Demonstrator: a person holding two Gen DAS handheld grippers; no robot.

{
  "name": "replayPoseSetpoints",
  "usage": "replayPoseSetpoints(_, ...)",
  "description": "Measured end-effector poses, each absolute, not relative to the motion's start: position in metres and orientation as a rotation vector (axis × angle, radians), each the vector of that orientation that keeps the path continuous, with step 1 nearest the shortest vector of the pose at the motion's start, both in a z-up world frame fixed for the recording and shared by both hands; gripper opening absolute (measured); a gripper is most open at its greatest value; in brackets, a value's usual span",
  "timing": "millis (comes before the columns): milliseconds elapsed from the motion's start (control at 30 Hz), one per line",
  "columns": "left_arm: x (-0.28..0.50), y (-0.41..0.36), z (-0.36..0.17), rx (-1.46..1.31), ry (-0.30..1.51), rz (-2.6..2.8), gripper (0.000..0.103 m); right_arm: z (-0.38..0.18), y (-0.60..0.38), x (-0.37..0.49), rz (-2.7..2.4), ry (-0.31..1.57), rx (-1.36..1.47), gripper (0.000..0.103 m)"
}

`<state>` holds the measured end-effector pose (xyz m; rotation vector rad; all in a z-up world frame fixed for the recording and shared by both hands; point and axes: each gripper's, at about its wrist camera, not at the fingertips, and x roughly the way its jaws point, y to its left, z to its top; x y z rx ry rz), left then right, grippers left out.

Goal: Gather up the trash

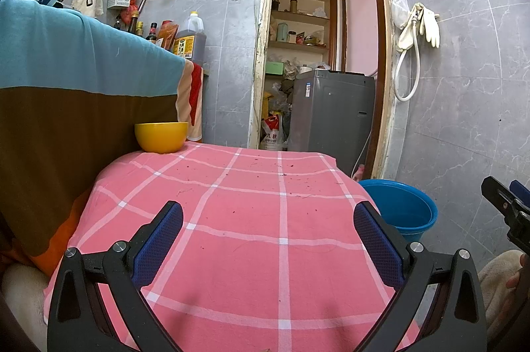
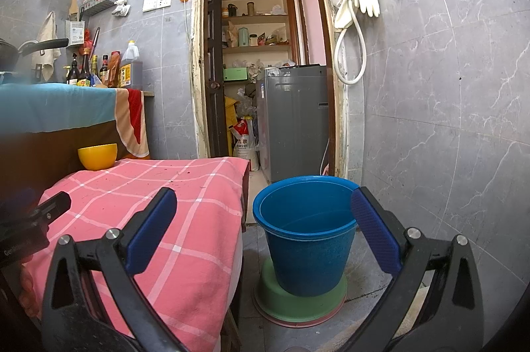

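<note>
A low table under a pink checked cloth (image 1: 251,219) carries a yellow bowl (image 1: 161,136) at its far left corner and small dark crumbs (image 1: 265,168) scattered toward the far edge. A blue bucket (image 2: 306,236) stands on the floor right of the table, on stacked green and pink basins (image 2: 298,305). My left gripper (image 1: 268,216) is open and empty above the cloth. My right gripper (image 2: 263,211) is open and empty, between the table edge and the bucket. The bowl also shows in the right wrist view (image 2: 97,155).
A taller counter draped in teal and brown cloth (image 1: 66,87) stands left of the table, with bottles (image 1: 188,40) on it. An open doorway (image 2: 265,70) behind shows a grey washing machine (image 2: 294,120) and shelves. Grey tiled wall on the right holds gloves and a hose (image 2: 354,20).
</note>
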<state>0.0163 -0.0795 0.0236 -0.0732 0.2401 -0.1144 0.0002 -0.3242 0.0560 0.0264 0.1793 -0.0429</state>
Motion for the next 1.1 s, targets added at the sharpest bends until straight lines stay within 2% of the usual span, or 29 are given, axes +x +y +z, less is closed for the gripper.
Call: replayPoseSetpoints(1100, 0.0139, -0.0812, 0.0275, -0.057, 0.236, -0.121, 0.101, 0.0555, -0.3214, -0.0001, -0.044, 0.181, 0.028, 0.103)
